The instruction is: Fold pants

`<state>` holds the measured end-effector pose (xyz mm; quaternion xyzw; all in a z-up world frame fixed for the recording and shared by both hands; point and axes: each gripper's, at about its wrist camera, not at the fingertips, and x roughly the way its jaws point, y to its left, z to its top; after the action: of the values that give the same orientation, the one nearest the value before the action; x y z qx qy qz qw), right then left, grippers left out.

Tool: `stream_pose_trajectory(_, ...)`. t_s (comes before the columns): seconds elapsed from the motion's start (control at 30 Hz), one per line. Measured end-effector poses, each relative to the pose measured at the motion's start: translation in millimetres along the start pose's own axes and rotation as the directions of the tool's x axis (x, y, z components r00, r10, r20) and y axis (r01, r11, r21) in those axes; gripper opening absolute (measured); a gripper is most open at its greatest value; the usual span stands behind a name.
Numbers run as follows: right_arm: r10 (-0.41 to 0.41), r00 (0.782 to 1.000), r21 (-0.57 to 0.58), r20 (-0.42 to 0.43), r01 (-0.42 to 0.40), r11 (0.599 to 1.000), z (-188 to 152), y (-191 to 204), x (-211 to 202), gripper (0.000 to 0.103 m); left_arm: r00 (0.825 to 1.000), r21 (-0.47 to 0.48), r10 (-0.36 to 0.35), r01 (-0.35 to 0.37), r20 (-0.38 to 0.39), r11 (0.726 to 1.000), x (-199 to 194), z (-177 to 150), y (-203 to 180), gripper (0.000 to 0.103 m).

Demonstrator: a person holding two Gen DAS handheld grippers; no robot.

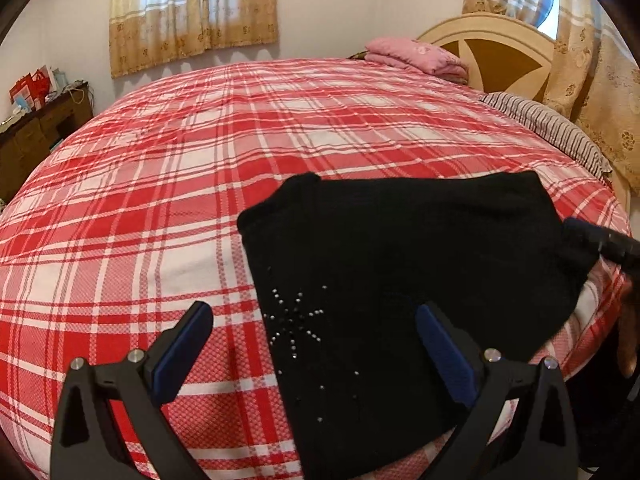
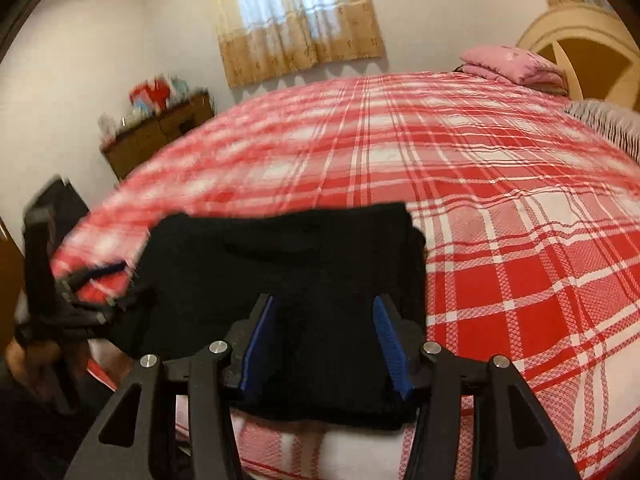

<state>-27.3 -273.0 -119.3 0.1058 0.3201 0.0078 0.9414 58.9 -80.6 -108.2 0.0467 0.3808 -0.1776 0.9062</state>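
The black pants (image 1: 408,272) lie folded into a compact stack near the front edge of the bed, with a rhinestone star on the top layer (image 1: 296,320). My left gripper (image 1: 314,312) is open above the stack's left edge, holding nothing. In the right wrist view the pants (image 2: 288,264) lie under my right gripper (image 2: 324,306), which is open with its blue pads over the cloth and grips nothing. The left gripper shows blurred at the left of the right wrist view (image 2: 96,284); the right gripper's tip shows at the right edge of the left wrist view (image 1: 600,240).
A red and white plaid bedspread (image 1: 200,184) covers the bed. A folded pink quilt (image 1: 416,58) and a striped pillow (image 1: 552,128) lie by the headboard (image 1: 500,44). A wooden cabinet with clutter (image 1: 36,120) stands at the far left wall.
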Motion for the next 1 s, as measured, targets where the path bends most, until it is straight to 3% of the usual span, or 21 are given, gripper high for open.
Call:
stream_pose_trajectory(0.1, -0.008, 0.998, 0.091, 0.058, 0.003, 0.996, 7, -21, -11, 0.053, 1.0, -0.013, -0.008, 0.008, -0.002, 1.0, 2, 0, 3, 0.103)
stream_pose_trajectory(0.23, -0.011, 1.0, 0.228, 0.027, 0.005, 0.974, 6, -52, -4, 0.053, 1.0, -0.033, -0.019, 0.019, -0.009, 0.999, 10, -1, 8, 0.103)
stream_pose_trajectory(0.33, 0.015, 1.0, 0.27, 0.005, -0.016, 0.963, 2, -61, 1, 0.053, 0.999, -0.048, -0.04, 0.039, -0.011, 0.998, 16, -2, 10, 0.103)
stream_pose_trajectory(0.67, 0.064, 0.994, 0.268, -0.085, -0.039, 0.963, 1, -59, 23, 0.054, 0.996, -0.085, -0.092, 0.091, 0.002, 0.992, 26, -3, 10, 0.103)
stream_pose_trajectory(0.77, 0.038, 0.993, 0.235, -0.116, -0.01, 0.972, 2, -52, 33, 0.054, 0.995, -0.088, -0.095, 0.095, 0.008, 0.992, 28, -3, 9, 0.103)
stream_pose_trajectory(1.0, 0.057, 0.992, 0.254, -0.113, -0.027, 0.967, 1, -54, 34, 0.054, 0.992, -0.087, -0.125, 0.125, -0.002, 0.988, 29, -3, 14, 0.103)
